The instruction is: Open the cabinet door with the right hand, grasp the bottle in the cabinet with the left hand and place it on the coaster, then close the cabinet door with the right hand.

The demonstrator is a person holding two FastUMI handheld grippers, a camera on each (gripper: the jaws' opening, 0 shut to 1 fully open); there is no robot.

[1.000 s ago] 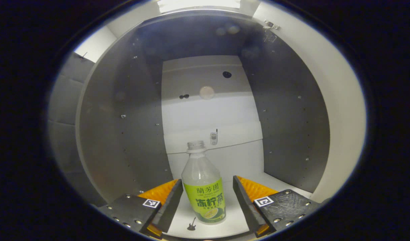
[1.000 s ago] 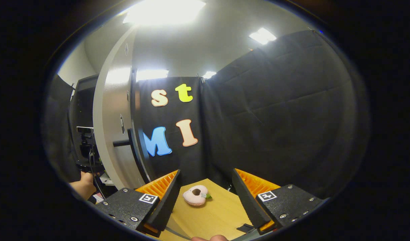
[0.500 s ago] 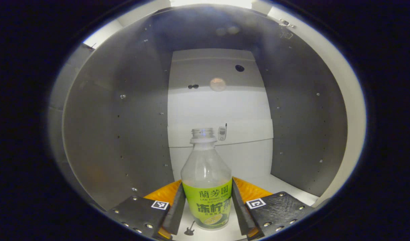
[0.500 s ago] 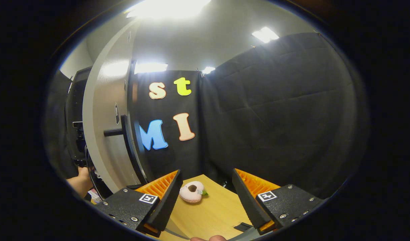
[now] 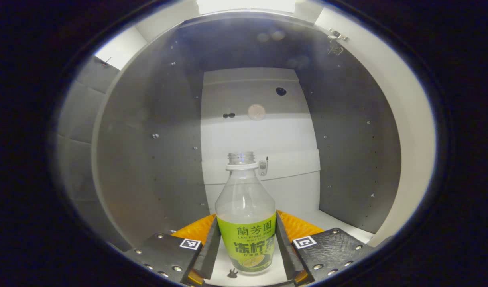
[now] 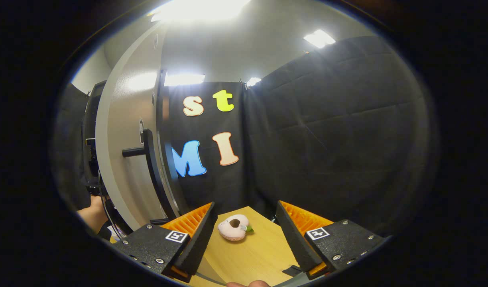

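Observation:
A clear uncapped bottle with a green label stands upright on the white cabinet floor, inside the grey-walled cabinet. My left gripper is shut on it, one finger pressing each side of the label. In the right gripper view, my right gripper hangs open over a wooden table, with nothing between its fingers. Just ahead of it on the table lies a pink peach-shaped soft pad. To its left the pale cabinet door stands open, with its black bar handle facing the gripper.
The cabinet's grey side walls close in on both sides of the bottle, and a white back panel lies behind it. A person's hand shows at the lower left beyond the door. Black booth cloth backs the table.
My left gripper moved in around the bottle and its fingers closed onto the label. The right gripper stayed open and only swayed slightly near the open door.

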